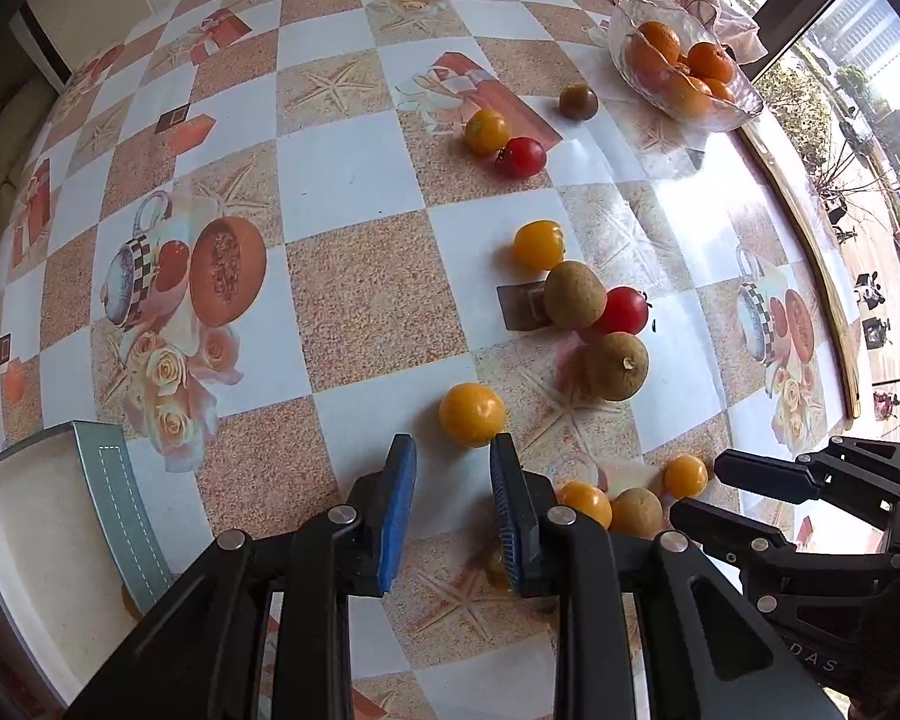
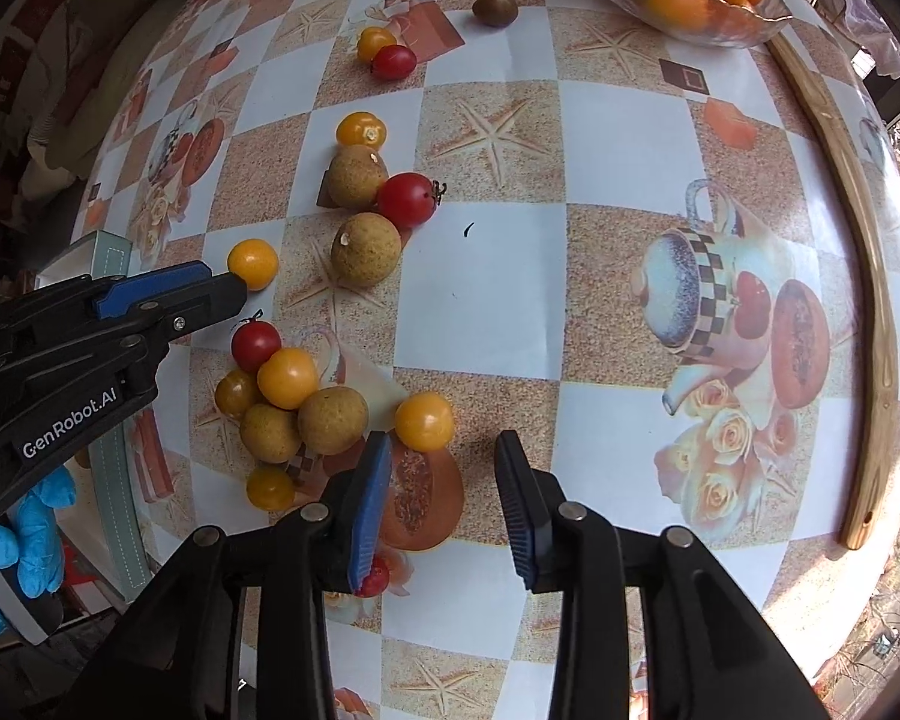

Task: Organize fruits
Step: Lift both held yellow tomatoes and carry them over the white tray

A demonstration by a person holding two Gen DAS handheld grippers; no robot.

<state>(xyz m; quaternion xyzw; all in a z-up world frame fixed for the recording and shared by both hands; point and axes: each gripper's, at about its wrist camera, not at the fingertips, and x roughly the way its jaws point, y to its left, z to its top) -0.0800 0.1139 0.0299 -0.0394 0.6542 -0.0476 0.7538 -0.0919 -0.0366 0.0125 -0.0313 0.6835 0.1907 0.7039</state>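
Overhead, both grippers hung above the checkered tablecloth [image 1: 354, 168] with nothing held. Left gripper [image 1: 453, 504]: fingers apart, a yellow tomato [image 1: 471, 414] just ahead of its tips, slightly toward the right finger. Farther ahead lay two brown longans [image 1: 575, 294] touching a red tomato [image 1: 624, 309]. Far ahead and to the right stood the glass bowl [image 1: 744, 111] holding oranges [image 1: 660, 39]. A white box [image 1: 30, 540] sat close on its left. Right gripper [image 2: 444, 504]: fingers also apart, another yellow tomato [image 2: 424, 421] just ahead, nearer the left finger. To its left lay a touching cluster of mixed fruit [image 2: 288, 396]. A small red tomato [image 2: 373, 581] showed partly under the left finger.
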